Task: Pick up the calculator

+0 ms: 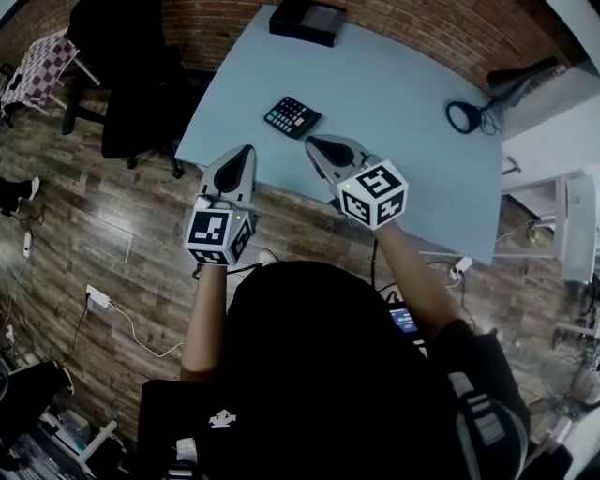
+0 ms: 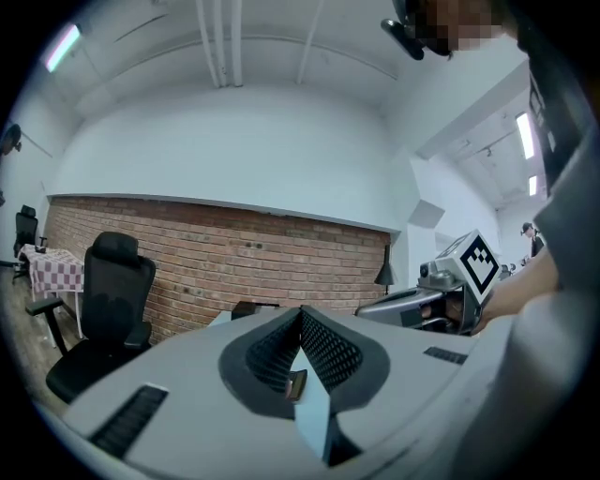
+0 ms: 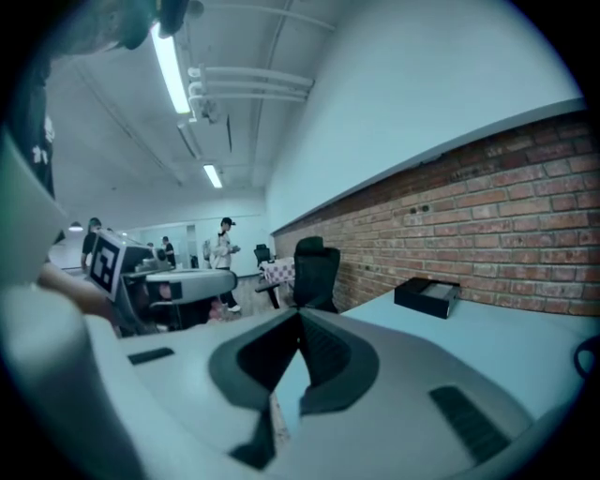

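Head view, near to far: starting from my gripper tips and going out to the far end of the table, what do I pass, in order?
Left gripper and right gripper, side by side at the near edge of the table → calculator → black box at the far end.

Left gripper, right gripper — jaws together

**Round the blue table**

A black box sits at the far edge of the pale blue table, close to the brick wall. A black desk lamp is at the right edge. Off the left corner a black office chair stands on the wooden floor, with a checked cloth beyond it.
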